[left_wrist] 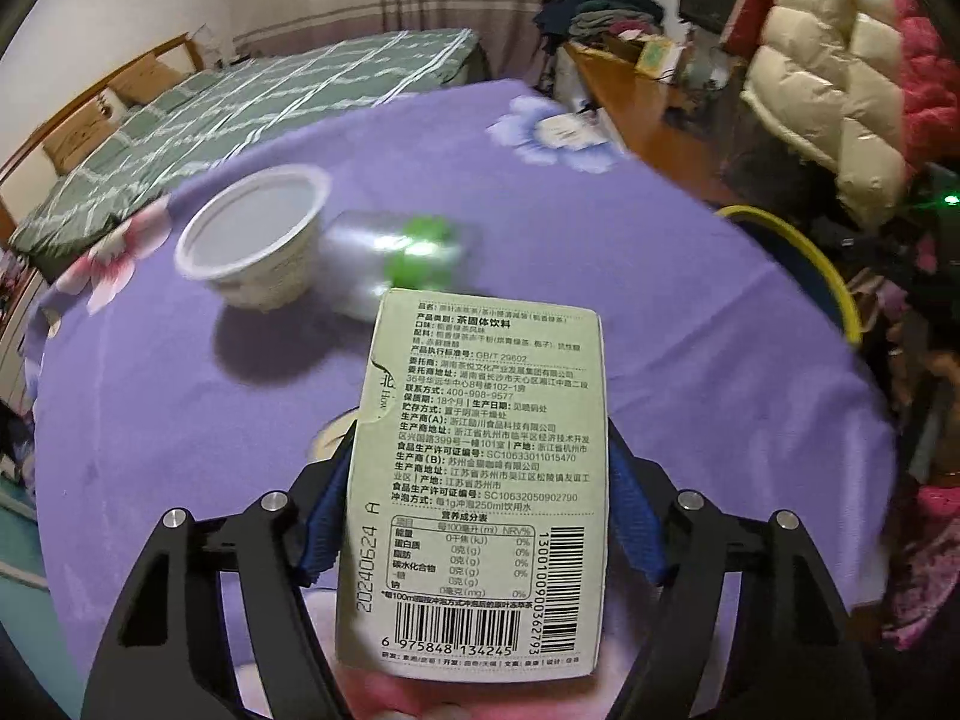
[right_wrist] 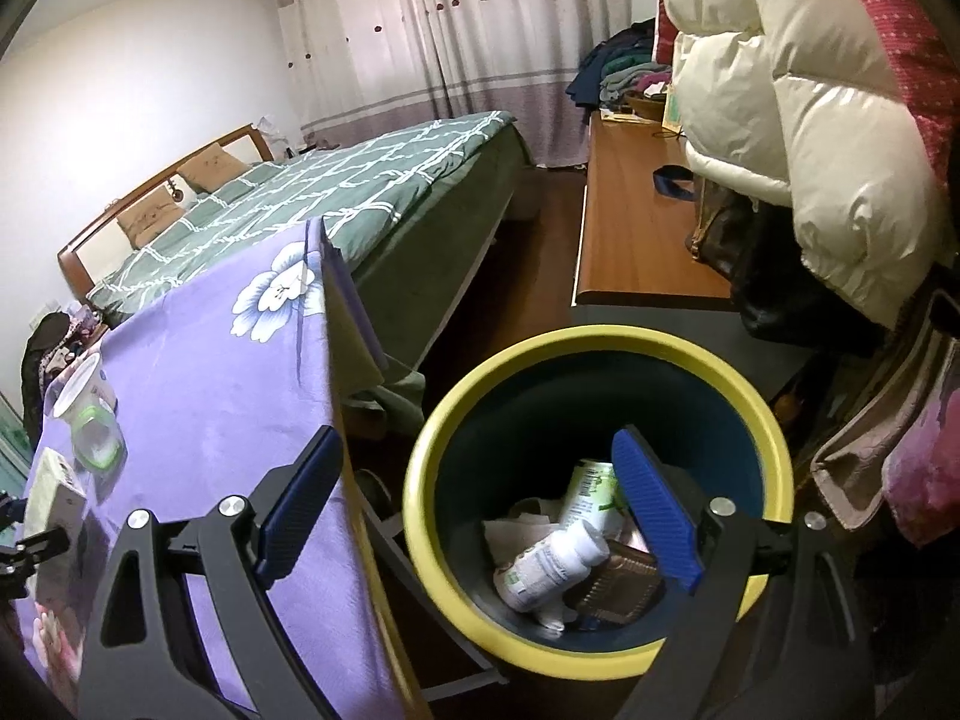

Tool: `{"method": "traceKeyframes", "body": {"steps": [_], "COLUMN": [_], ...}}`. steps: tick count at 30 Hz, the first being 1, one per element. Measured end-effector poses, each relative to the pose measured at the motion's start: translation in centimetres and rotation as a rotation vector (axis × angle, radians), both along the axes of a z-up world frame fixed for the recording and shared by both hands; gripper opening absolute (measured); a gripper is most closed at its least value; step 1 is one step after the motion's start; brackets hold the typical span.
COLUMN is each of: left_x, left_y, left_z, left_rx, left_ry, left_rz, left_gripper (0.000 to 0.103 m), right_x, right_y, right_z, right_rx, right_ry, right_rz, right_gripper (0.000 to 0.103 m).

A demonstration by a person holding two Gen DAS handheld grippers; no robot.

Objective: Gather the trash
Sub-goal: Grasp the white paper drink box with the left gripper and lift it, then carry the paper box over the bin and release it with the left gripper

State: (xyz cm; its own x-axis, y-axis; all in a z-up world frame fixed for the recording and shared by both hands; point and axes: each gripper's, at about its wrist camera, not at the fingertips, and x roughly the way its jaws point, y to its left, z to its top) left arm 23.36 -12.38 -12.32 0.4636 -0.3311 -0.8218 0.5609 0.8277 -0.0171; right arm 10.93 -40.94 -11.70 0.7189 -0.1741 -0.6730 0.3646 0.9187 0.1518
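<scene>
My left gripper is shut on a pale green printed carton, its blue pads pressing both long sides, above the purple flowered tablecloth. Beyond it stand a white paper cup and a blurred clear container with a green part. The right wrist view shows the same carton, cup and container at the far left. My right gripper hangs open, holding nothing, over a yellow-rimmed bin that holds a white pill bottle and other trash.
The bin's rim sits just off the table's right edge. A green checked bed lies behind the table. On the right are a wooden desk and hanging padded coats.
</scene>
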Motion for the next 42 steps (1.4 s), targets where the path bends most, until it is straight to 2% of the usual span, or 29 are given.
{"method": "traceKeyframes", "body": {"steps": [7, 19, 24, 29, 30, 32, 34, 38, 42], "left_x": [-1.3, -0.6, -0.1, 0.9, 1.1, 1.5, 1.7, 1.4, 0.8], "left_y": [-7.7, -23.5, -28.8, -33.0, -33.6, -34.3, -34.1, -32.4, -28.2], "left_z": [2.5, 2.3, 2.1, 0.5, 0.1, -0.4, -0.4, 0.4, 2.0], "left_rx": [-0.032, -0.073, -0.085, -0.086, -0.081, -0.079, -0.105, -0.125, -0.151], "left_ry": [-0.037, 0.013, 0.030, 0.068, 0.071, 0.076, 0.079, 0.050, -0.023], "left_rz": [-0.127, -0.307, -0.346, -0.340, -0.333, -0.304, -0.285, -0.255, -0.212], "left_gripper": [0.073, 0.073, 0.073, 0.073, 0.073, 0.086, 0.089, 0.090, 0.091], "right_x": [-2.4, -7.7, -8.3, -8.3, -8.4, -8.5, -8.5, -8.3, -7.8], "right_y": [-2.5, -6.9, -8.2, -9.7, -10.1, -10.4, -10.7, -10.7, -10.0], "right_z": [0.8, 2.0, 1.7, 0.5, 0.2, -0.1, -0.5, -0.8, -1.0], "right_rx": [-0.010, -0.035, -0.043, -0.019, -0.012, -0.003, 0.006, 0.017, 0.024], "right_ry": [-0.025, -0.055, -0.047, -0.024, -0.020, -0.015, -0.012, -0.010, -0.004], "right_rz": [-0.023, -0.110, -0.137, -0.164, -0.172, -0.178, -0.183, -0.173, -0.152], "right_gripper": [0.086, 0.086, 0.087, 0.087, 0.087, 0.087, 0.087, 0.087, 0.087]}}
